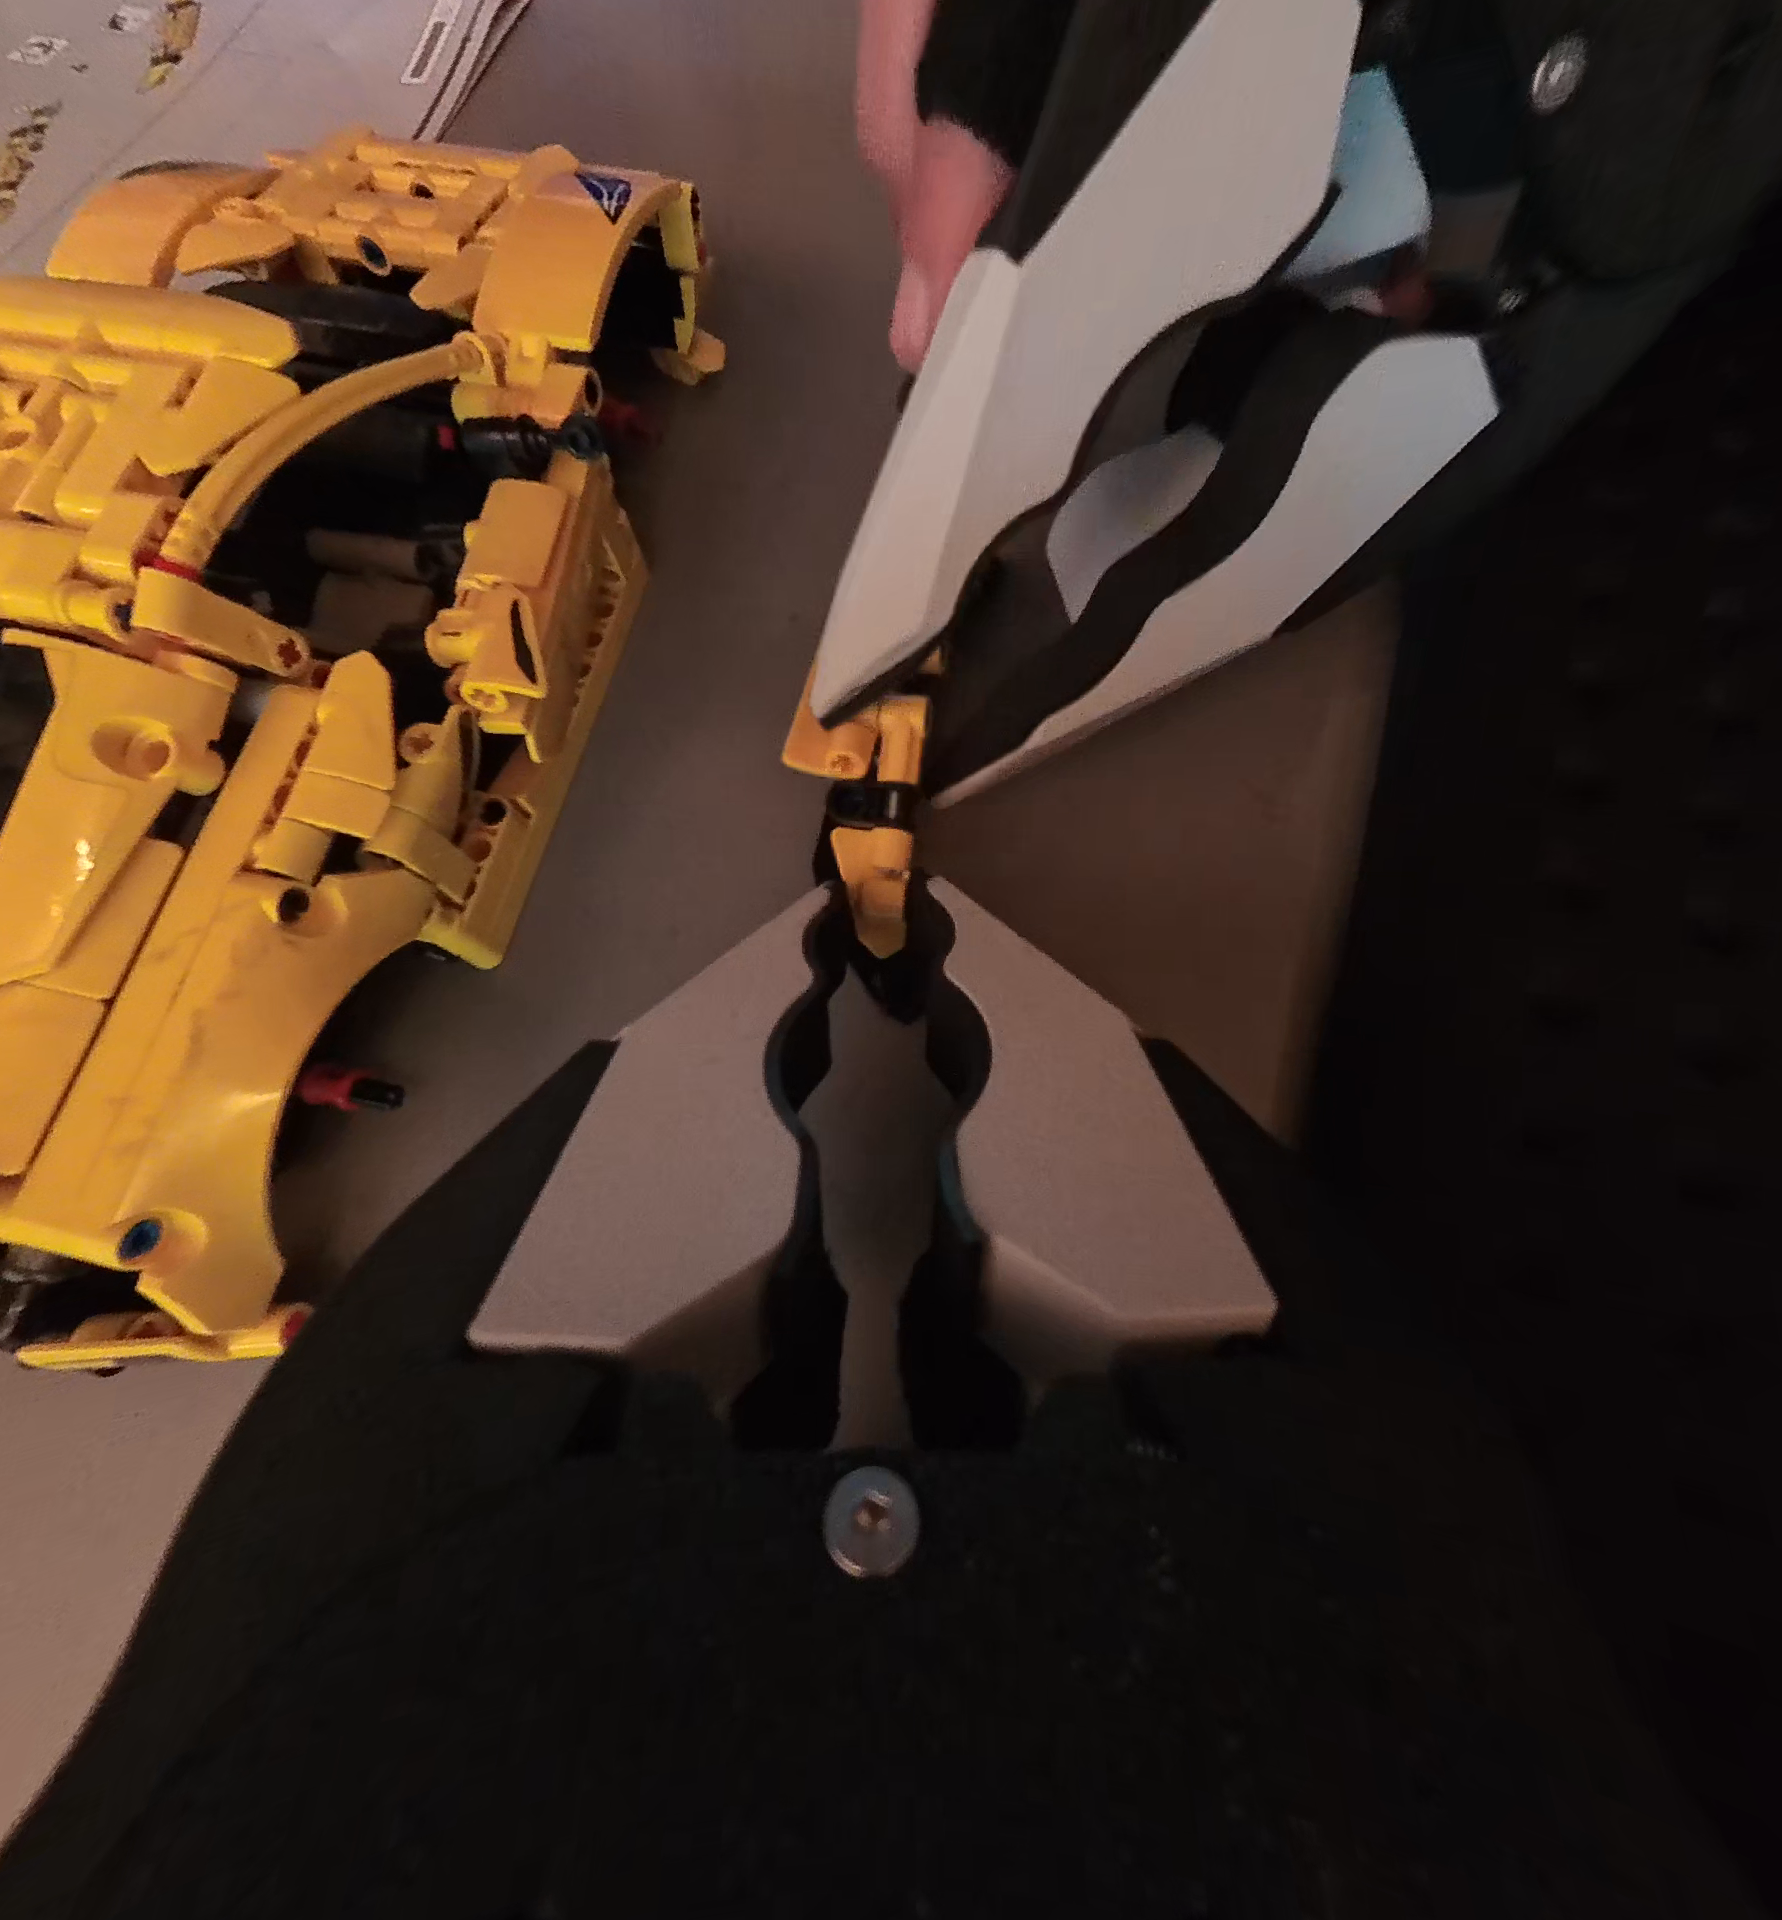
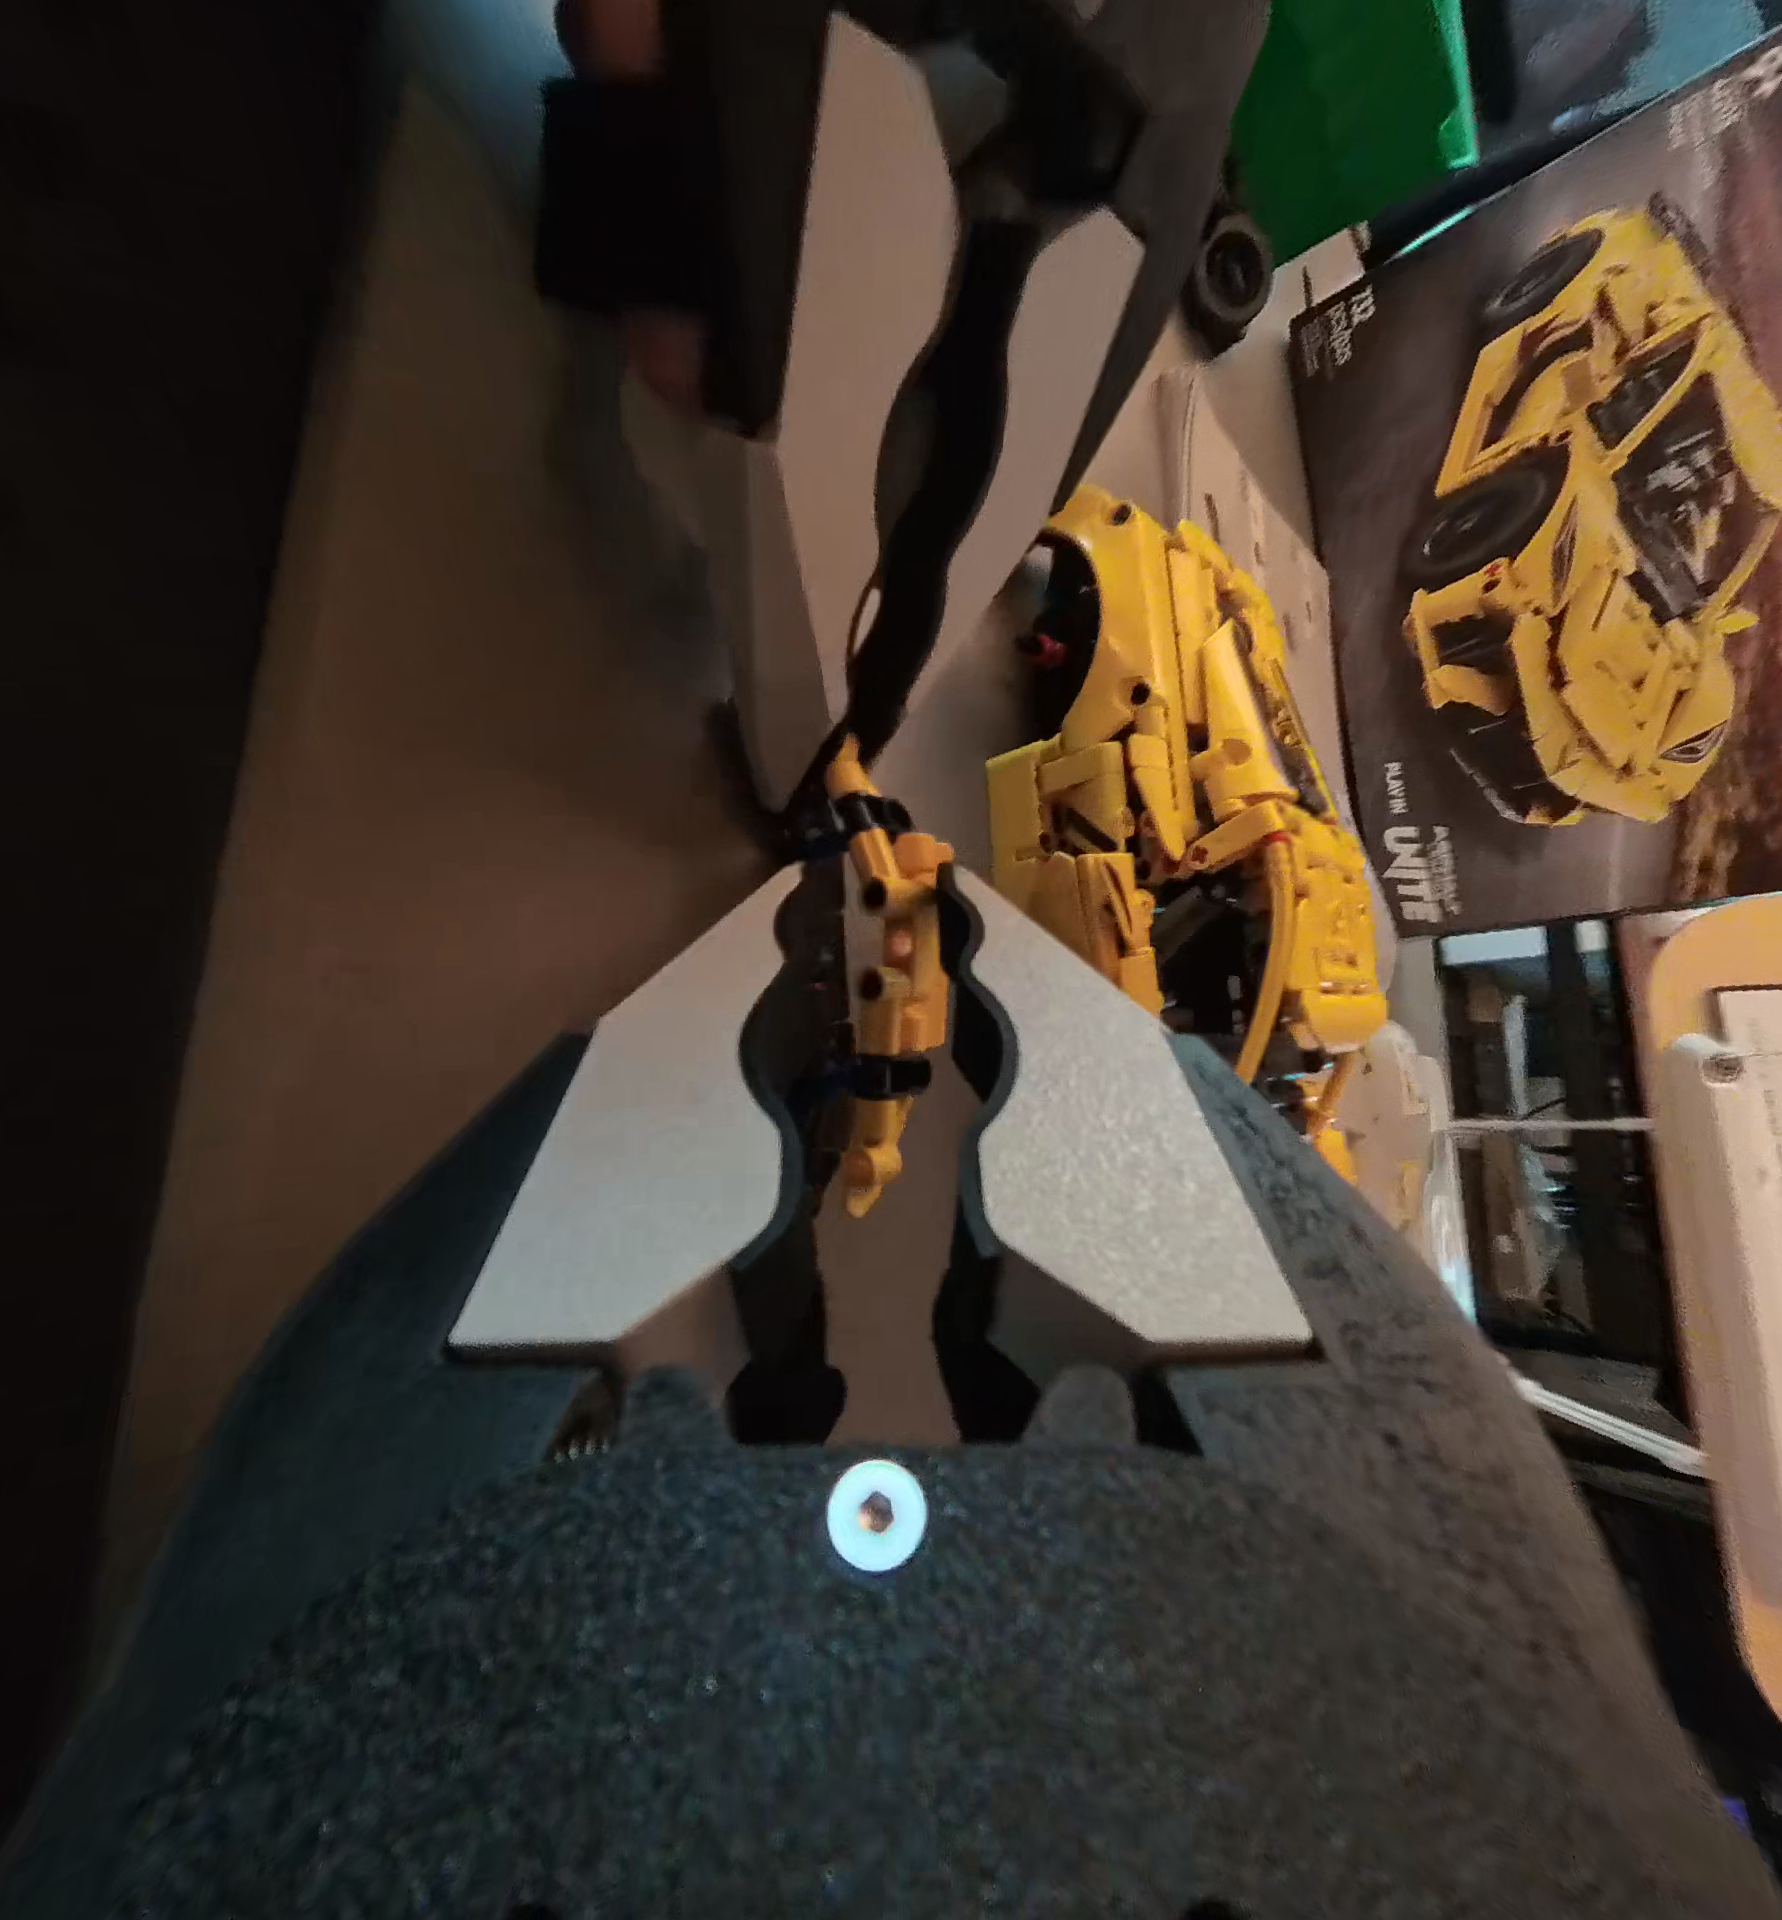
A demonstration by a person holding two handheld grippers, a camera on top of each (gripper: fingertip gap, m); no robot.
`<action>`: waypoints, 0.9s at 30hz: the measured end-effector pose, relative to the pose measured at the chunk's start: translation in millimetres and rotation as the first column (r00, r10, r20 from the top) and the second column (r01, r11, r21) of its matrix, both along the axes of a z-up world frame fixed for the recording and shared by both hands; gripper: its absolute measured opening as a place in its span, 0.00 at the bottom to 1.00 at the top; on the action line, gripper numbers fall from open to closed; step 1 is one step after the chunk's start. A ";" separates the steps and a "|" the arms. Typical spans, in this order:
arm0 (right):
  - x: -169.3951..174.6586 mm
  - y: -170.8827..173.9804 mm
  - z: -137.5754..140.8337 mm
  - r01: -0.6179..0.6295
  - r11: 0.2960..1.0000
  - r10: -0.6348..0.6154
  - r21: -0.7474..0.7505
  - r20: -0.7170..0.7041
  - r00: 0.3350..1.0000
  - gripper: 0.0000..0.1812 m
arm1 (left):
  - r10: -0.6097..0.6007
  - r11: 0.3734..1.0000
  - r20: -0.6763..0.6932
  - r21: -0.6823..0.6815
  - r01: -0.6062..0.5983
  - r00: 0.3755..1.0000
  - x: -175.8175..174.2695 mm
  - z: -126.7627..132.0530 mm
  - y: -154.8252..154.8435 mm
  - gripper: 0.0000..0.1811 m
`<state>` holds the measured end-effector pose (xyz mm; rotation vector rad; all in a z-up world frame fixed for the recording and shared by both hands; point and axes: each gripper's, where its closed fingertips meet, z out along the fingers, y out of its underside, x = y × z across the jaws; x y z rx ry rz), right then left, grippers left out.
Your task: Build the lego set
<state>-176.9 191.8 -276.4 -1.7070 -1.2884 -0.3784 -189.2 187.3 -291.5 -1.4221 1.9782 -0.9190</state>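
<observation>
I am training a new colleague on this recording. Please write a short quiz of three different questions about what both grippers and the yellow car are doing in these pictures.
1. True or false: the left gripper and the right gripper are closed on the same small yellow-and-black sub-assembly.
2. Where is the yellow car model? A) held by the left gripper B) resting on the table, apart from both grippers C) inside the box
3. Fill in: the box beside the car shows a picture of a ____ car.

Key: 1 true; 2 B; 3 yellow.
</observation>
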 end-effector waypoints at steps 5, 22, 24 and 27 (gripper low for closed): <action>2.1 2.2 0.2 -0.022 0.992 -0.002 0.126 0.191 0.982 0.07 | 0.001 1.000 0.004 -0.028 0.000 1.000 -0.7 2.6 0.0 0.06; -0.1 -0.8 -8.9 0.025 0.998 -0.028 0.051 0.063 0.998 0.08 | -0.014 1.000 0.059 -0.001 0.014 0.998 -1.0 8.2 -1.0 0.06; 2.7 -0.1 -7.6 0.044 0.999 -0.044 0.030 0.008 0.999 0.10 | -0.008 1.000 0.055 -0.008 0.009 0.998 -1.3 7.8 0.0 0.06; 5.1 -1.7 -2.7 0.050 0.998 -0.049 0.026 -0.042 0.998 0.15 | -0.010 1.000 0.052 -0.005 0.010 0.999 -1.6 8.2 -0.2 0.06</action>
